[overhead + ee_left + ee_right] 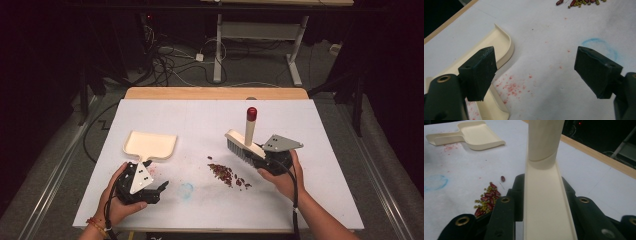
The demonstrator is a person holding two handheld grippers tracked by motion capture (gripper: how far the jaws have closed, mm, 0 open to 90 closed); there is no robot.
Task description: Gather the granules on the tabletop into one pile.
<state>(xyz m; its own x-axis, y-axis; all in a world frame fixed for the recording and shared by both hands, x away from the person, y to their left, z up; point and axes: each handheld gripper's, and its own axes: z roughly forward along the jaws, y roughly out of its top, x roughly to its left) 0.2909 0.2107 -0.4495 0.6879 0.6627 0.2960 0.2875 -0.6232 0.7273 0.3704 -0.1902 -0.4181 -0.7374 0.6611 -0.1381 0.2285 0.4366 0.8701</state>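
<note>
White table: dustpan, probably beans

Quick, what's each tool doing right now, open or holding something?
Left tool: open, holding nothing, beside the dustpan.
Right tool: closed on the brush.

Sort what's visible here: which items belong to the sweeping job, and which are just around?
In the job:
- cream plastic brush with red-tipped handle, clamped in the right claw
- cream plastic dustpan, beside the open left claw
- spilled red and green beans

Just around:
- blue scribbled circle on the white table cover
- floor cables
- white desk frame
</note>
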